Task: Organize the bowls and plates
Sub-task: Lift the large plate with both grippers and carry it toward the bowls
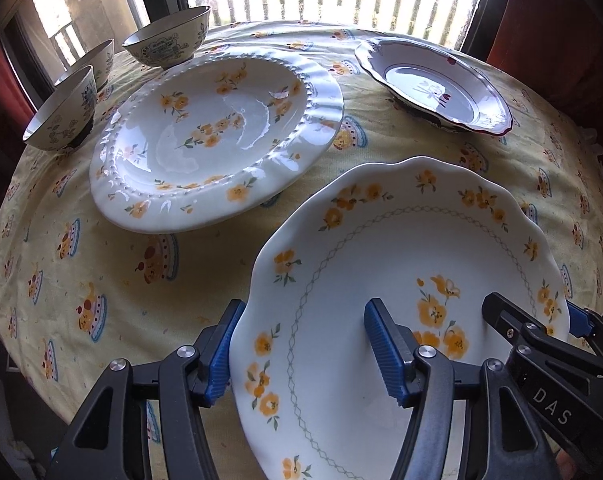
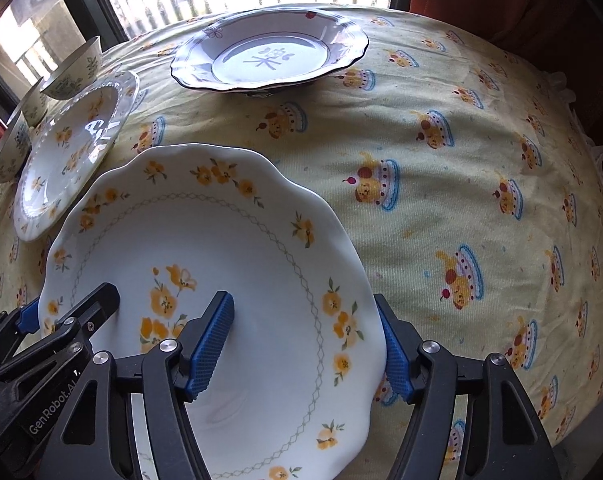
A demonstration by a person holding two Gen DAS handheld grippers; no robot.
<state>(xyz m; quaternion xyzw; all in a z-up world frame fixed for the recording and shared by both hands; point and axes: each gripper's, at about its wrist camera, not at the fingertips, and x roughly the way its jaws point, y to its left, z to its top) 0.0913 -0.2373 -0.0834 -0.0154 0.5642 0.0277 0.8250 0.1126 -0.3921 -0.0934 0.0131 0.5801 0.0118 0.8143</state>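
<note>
Left wrist view reads "DAS" on the right hand-held gripper; the left hand-held gripper reads "GenRobot.AI". Both straddle the scalloped plate's rim, half open, at 6 o'clock on the yellow-clothed surface beside windows.

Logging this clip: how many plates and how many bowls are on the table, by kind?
Plates: 3 – scalloped white plate with orange flowers, beaded-rim white plate with orange flowers, dark-edged white plate.
Bowls: 3 – patterned cream bowls.
Total: 6
</note>
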